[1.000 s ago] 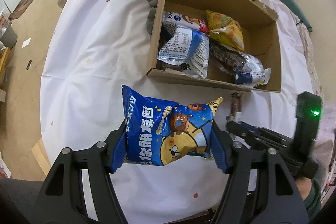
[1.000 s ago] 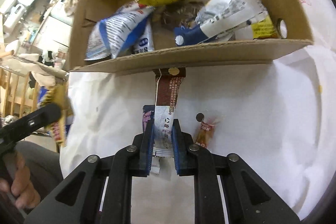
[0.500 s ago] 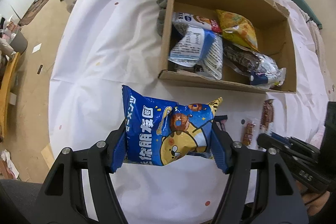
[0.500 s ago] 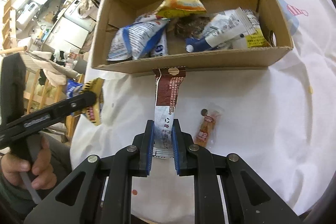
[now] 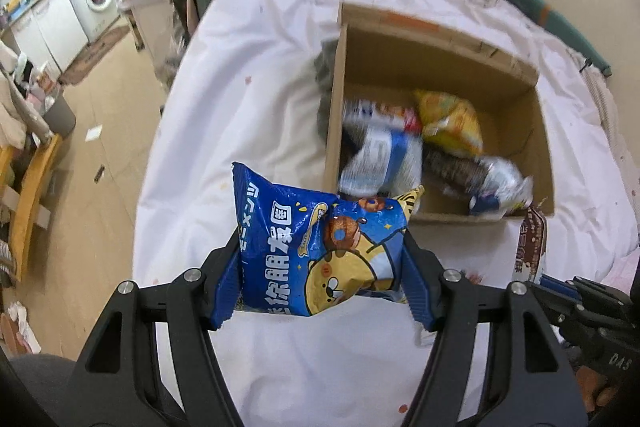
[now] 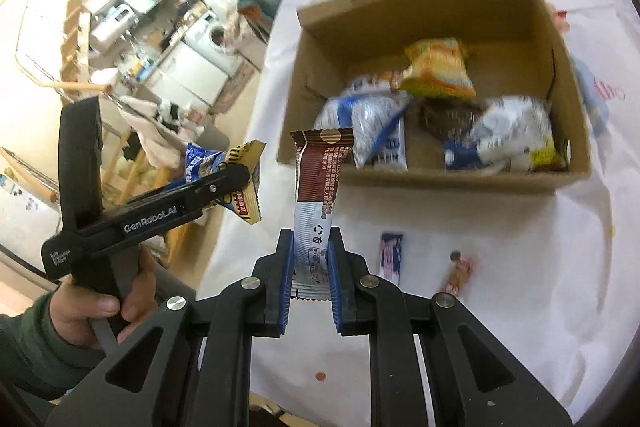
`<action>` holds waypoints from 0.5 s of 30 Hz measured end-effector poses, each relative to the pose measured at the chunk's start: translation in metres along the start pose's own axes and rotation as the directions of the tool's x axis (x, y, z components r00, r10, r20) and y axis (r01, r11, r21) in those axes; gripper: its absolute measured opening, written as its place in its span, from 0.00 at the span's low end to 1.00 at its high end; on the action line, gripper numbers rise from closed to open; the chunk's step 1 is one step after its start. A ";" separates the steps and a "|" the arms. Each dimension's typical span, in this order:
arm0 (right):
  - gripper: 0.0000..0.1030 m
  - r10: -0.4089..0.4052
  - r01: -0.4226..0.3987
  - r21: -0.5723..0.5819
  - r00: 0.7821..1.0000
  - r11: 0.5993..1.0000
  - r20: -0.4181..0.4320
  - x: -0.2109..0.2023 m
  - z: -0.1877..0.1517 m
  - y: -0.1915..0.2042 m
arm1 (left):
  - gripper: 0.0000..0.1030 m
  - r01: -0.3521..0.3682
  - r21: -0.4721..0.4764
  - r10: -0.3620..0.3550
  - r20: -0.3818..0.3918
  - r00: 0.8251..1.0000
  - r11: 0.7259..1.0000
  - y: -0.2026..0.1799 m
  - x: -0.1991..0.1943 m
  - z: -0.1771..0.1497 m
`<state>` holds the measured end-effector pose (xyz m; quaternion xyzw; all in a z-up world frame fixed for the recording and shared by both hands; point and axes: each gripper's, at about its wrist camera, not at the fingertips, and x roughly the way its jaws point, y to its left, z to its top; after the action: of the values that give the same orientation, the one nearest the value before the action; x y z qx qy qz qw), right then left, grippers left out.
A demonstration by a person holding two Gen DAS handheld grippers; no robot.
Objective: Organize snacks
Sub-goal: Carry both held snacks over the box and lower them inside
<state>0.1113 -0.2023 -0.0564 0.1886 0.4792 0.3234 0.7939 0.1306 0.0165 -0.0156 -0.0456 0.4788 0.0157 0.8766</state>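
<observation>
In the left wrist view, the left gripper point(image 5: 322, 267) had its jaws clamped on the two sides of a blue snack bag point(image 5: 320, 251) printed with a cartoon bear, held in the lower middle of the frame above the white-covered surface point(image 5: 240, 75). Above and to the right sat the open cardboard box point(image 5: 440, 43), with a yellow packet point(image 5: 450, 123) and blurred blue-and-white packets inside. At the right edge the brown-and-white bar wrapper point(image 5: 532, 247) showed.

In the right wrist view, the right gripper point(image 6: 311, 267) had its jaws closed on the white lower end of that wrapper point(image 6: 320, 179), which stood upright in the centre. Right of it, a small purple packet point(image 6: 390, 255) and a small orange sweet point(image 6: 458, 273) lay on the cloth. At lower left a hand point(image 6: 100, 311) held the left gripper point(image 6: 240, 179).
</observation>
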 end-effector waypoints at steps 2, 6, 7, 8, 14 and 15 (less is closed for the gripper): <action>0.16 0.003 -0.003 0.009 0.999 1.000 0.038 -0.008 0.009 -0.003 | 0.63 0.001 0.010 -0.001 0.030 1.000 1.000 -0.002 -0.007 0.010; 0.16 -0.010 0.006 0.033 0.995 0.999 0.103 -0.023 0.025 -0.012 | 0.63 0.017 0.022 -0.018 0.048 0.999 1.000 -0.011 -0.011 0.029; 0.16 -0.015 0.011 0.036 0.993 0.999 0.117 -0.026 0.031 -0.015 | 0.63 0.020 0.028 -0.021 0.053 0.998 0.999 -0.014 -0.011 0.035; 0.16 -0.021 0.016 0.039 0.991 0.999 0.129 -0.029 0.035 -0.017 | 0.63 0.020 0.034 -0.022 0.057 0.998 0.999 -0.017 -0.011 0.038; 0.16 -0.061 0.049 0.066 0.981 0.997 0.184 -0.044 0.057 -0.038 | 0.63 0.041 0.082 -0.047 0.069 0.996 0.996 -0.040 -0.006 0.057; 0.16 -0.071 0.060 0.066 0.980 0.996 0.186 -0.045 0.060 -0.040 | 0.63 0.049 0.086 -0.055 0.068 0.996 0.995 -0.043 -0.005 0.060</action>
<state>0.1631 -0.2617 -0.0241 0.2265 0.4175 0.2632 0.8397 0.1815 -0.0210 0.0234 -0.0205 0.4464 -0.0257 0.8942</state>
